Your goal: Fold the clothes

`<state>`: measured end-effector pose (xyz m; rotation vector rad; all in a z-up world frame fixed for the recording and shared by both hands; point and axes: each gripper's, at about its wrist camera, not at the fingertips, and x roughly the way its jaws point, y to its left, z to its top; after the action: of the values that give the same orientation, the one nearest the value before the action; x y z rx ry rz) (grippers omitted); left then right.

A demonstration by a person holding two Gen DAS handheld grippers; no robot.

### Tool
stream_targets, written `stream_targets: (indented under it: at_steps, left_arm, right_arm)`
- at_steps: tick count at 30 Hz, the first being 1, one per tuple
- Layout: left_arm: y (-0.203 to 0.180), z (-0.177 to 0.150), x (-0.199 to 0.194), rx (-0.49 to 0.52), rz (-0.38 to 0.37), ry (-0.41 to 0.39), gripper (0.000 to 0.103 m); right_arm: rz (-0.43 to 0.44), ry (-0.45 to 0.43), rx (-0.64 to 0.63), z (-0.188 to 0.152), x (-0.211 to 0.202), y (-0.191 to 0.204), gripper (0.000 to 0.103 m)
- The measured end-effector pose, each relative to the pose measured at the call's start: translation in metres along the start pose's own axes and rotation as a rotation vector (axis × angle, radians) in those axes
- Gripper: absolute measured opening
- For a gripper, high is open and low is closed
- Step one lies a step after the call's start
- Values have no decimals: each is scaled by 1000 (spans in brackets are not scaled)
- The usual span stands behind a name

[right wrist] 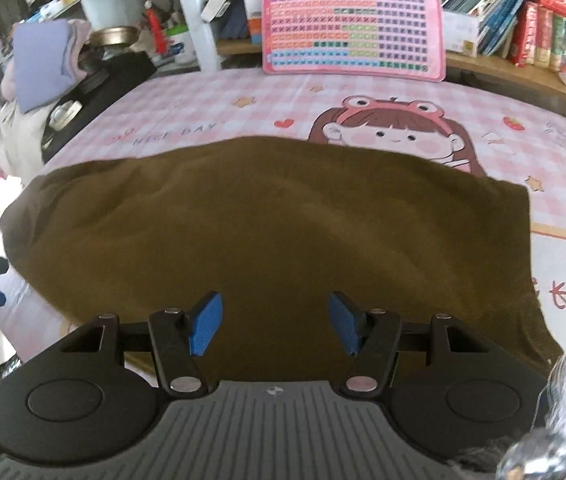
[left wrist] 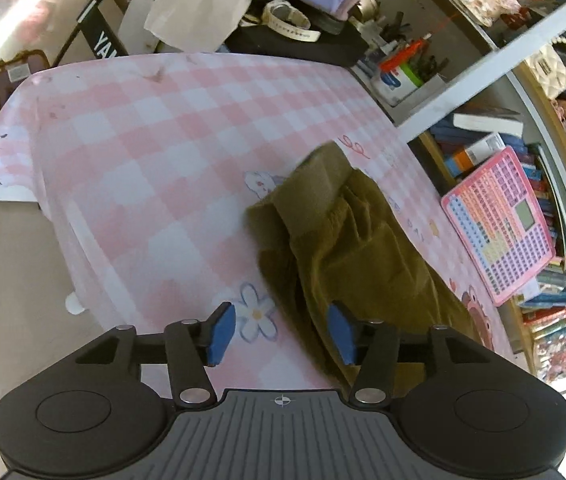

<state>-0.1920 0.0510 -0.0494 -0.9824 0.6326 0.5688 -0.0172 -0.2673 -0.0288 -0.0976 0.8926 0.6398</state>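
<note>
olive garment [right wrist: 267, 232] flat, long axis left-right

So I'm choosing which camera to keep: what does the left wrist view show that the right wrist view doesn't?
Only the left wrist view shows the bunched, ribbed end of the olive garment, the bare checked stretch of the tablecloth and a white watch. Only the right wrist view shows the garment's broad flat panel and the cartoon girl print. Both show the pink keyboard toy and an open tool holding nothing: left, right.
</note>
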Motion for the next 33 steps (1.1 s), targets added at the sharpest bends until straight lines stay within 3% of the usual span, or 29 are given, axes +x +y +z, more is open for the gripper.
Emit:
stream_targets:
  at_steps: [3,7,15,27,33]
  left_arm:
    - [-11,-12,0,34,31,1,54]
    - [-24,-26,-1,73,71,-16,69]
    - [-32,-37,7,105,53,-9,69]
    - [-18,-4,28,-13,5,-80,61]
    - [-4,18,37,-31,-34,-85,56]
  right_arm:
    - [20,2,-35,-5,0,1,58]
    - [41,4,-64,-8,-2,2,58]
    - [64,1,-138,-9,1,18,58]
    - [19,-57,-299,4,24,93,57]
    - [-41,-4,-300,1,38,110,54]
